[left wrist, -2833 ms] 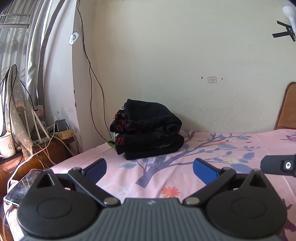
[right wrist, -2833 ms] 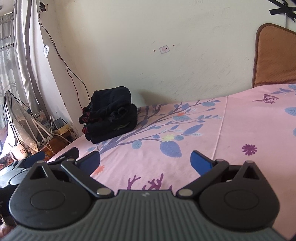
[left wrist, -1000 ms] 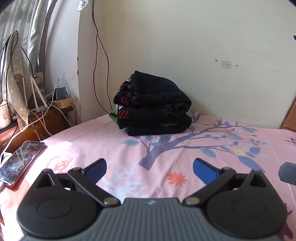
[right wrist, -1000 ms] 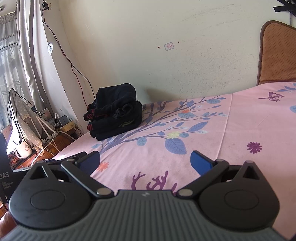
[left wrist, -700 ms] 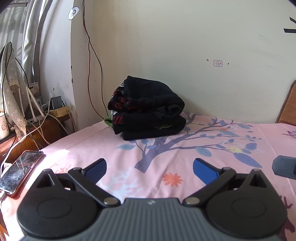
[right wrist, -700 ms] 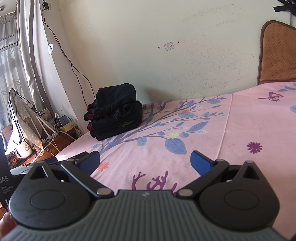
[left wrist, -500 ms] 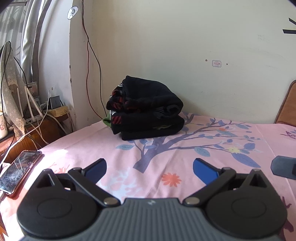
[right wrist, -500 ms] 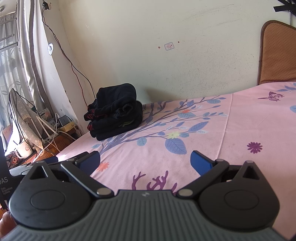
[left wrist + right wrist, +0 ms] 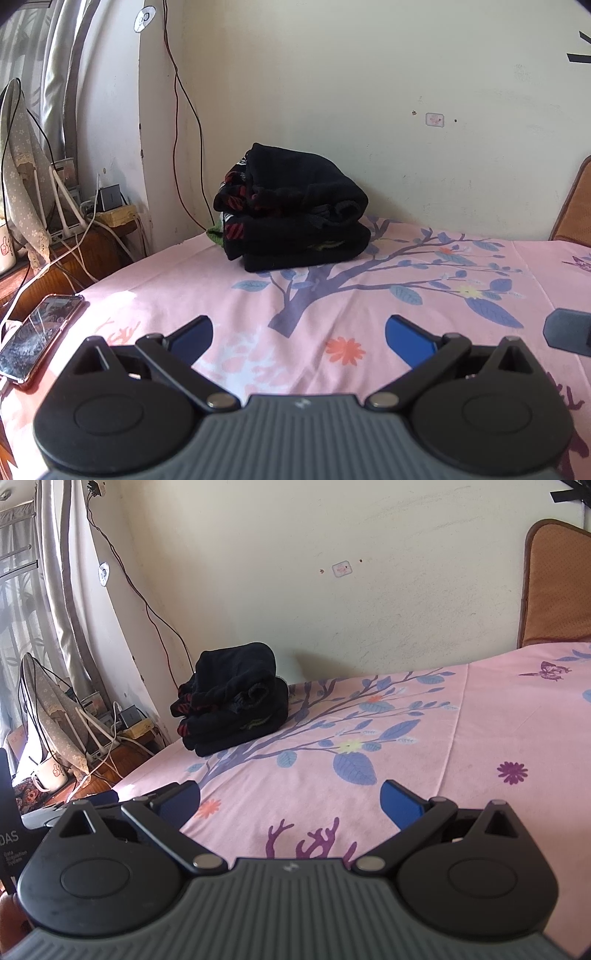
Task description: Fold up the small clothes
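Pink floral bedsheet (image 9: 406, 258) on a bed against a cream wall (image 9: 369, 92), cluttered side table with cables at the left edge. Nearest: left gripper (image 9: 298, 334) hangs low over the sheet, blue fingers spread wide, nothing between them; right gripper (image 9: 290, 800) same, jaws apart, empty, also just above the sheet. A dark corner of the right tool shows at the far right of the left view, so the two sit side by side, close. Phone (image 9: 35, 332) lies at the bed's left edge, near the left gripper. Far end: stack (image 9: 291, 214) of dark clothes, black with red trim, already folded and piled by the wall corner, well apart from both grippers. No loose garment visible on the sheet between tools and stack. My read: either the folding is done or the next piece is out of frame, can't tell which. If another piece comes in: lay it flat on the bare sheet in front of the grippers, clear of the phone, pinch two corners on one edge, one per gripper, lift together and keep the edge taut so the fold line stays straight. Close fully on fabric only, not the sheet underneath; thin bedsheet will bunch up with it. Place on the stack square, or the pile leans further toward the wall.
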Demonstrator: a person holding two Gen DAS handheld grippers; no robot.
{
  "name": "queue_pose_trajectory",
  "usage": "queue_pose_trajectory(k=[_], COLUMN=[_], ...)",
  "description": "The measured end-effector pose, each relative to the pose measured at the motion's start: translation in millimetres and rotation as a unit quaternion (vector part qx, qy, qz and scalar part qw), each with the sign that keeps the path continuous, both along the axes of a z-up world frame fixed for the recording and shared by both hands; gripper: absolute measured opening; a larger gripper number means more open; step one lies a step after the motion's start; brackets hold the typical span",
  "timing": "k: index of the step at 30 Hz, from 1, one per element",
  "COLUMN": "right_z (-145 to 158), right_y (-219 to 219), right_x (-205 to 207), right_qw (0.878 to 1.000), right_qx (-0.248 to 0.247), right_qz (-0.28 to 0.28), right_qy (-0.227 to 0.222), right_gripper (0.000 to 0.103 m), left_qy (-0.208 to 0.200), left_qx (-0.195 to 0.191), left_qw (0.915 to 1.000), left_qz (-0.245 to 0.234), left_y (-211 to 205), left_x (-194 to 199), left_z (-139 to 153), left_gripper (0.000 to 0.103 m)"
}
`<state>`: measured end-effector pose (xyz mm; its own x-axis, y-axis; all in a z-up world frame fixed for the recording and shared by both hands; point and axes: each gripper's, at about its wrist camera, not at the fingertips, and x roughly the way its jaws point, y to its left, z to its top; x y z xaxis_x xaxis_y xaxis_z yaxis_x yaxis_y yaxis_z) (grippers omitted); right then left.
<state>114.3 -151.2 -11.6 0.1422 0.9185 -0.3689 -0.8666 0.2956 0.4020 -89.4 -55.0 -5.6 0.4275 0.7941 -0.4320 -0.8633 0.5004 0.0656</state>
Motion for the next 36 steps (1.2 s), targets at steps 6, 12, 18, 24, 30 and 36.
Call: queue_pose_trajectory(k=[6,12,18,24,30,36], right_z=[0,0,0,-1,-1,-1], right_y=[0,0,1,2,2,2], right_x=[-1,-1,0,1,1,0], right_qw=[1.0,1.0,1.0,1.0,1.0,1.0], right_qx=[0.002,0.001,-0.001,-0.005,-0.006,-0.006], right_qz=[0.006,0.011,0.011,0.01,0.01,0.01], right_qy=[-0.002,-0.002,0.003,0.007,0.007,0.007], right_gripper=[0.103,0.103,0.103,0.103,0.103,0.103], left_qy=[-0.02,-0.02,-0.009,-0.007,0.009,0.022], left_qx=[-0.026,-0.029,-0.02,-0.042,-0.055,-0.048], left_qw=[0.9994,0.9991,0.9997,0.9991,0.9979,0.9978], left_qz=[-0.003,-0.022,-0.009,0.008,0.032,0.039], left_y=[7,5,3,12,17,16], left_x=[-7,-6,-3,-4,-1,3], left_z=[-1,-2,-2,-3,-6,-7], left_gripper=[0.103,0.103,0.103,0.103,0.103,0.103])
